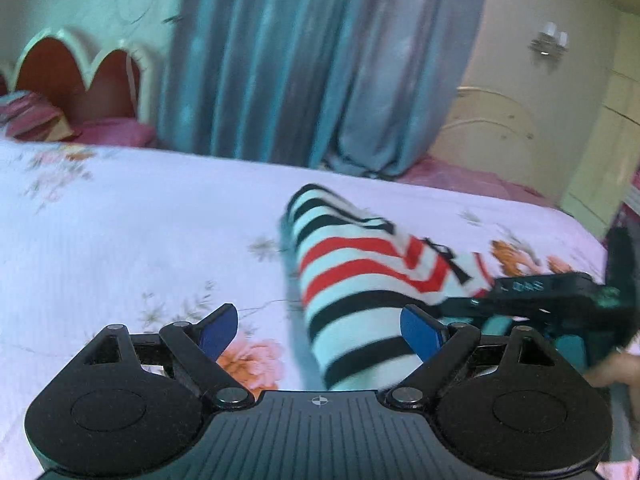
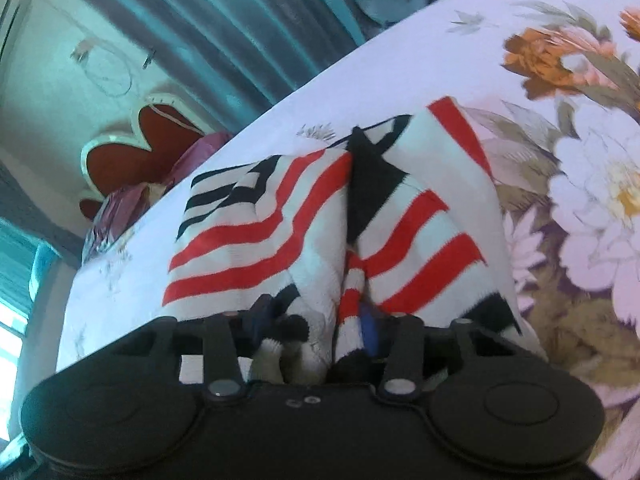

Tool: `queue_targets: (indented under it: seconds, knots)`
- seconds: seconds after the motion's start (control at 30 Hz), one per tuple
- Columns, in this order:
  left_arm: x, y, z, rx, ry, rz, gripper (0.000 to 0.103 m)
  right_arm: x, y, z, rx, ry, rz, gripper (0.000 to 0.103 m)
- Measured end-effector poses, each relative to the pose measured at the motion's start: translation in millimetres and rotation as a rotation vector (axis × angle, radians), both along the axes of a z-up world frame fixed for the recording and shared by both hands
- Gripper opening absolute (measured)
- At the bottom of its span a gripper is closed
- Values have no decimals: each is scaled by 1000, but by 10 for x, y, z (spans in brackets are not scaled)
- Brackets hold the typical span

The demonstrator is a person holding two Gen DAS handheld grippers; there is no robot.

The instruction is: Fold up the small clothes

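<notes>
Soft daylight fills the room, brightest at the window (image 2: 12, 320) low on the left of the right wrist view. Both pictures smear with motion blur, worst on the curtain (image 1: 280, 60), and the fisheye bends the edges, with dark corners.

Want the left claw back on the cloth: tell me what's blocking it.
Nothing visible. The left claw is open with the striped garment just ahead on the bedsheet; the right claw grips its far end.

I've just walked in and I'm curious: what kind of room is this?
Most likely a bedroom: a bed under a floral sheet, a scalloped headboard with a pillow, and long blue curtains.
</notes>
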State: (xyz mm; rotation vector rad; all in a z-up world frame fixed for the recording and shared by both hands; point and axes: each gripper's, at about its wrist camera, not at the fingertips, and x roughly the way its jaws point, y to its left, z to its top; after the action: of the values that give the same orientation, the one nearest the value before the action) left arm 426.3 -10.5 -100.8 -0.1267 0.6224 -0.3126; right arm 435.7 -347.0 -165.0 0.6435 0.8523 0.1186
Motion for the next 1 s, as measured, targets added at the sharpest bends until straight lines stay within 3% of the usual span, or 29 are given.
queue_targets:
  seconds: [0.03, 0.13, 0.3, 0.43, 0.7, 0.8, 1.0]
  knots:
    - [65, 8, -31, -6, 17, 8, 88, 4, 7, 9, -9, -6, 9, 29]
    - [194, -74, -148, -11, 37, 18, 88, -40, 27, 97, -54, -50, 31, 23]
    - [334, -364, -249, -21, 32, -12, 88, -243, 60, 436, -256, -203, 30, 21]
    - [351, -612, -272, -20, 15, -63, 88, -344, -132, 554, -364, -249, -11, 21]
    - [294, -941, -581, 46, 69, -145, 88, -446, -463, 45, -337, -99, -113, 17]
    - [285, -912, -579, 45, 75, -147, 88, -465, -405, 49, -349, -93, -115, 21]
    - [255, -883, -556, 73, 84, -175, 88, -687, -525, 184, -246, -94, -96, 25]
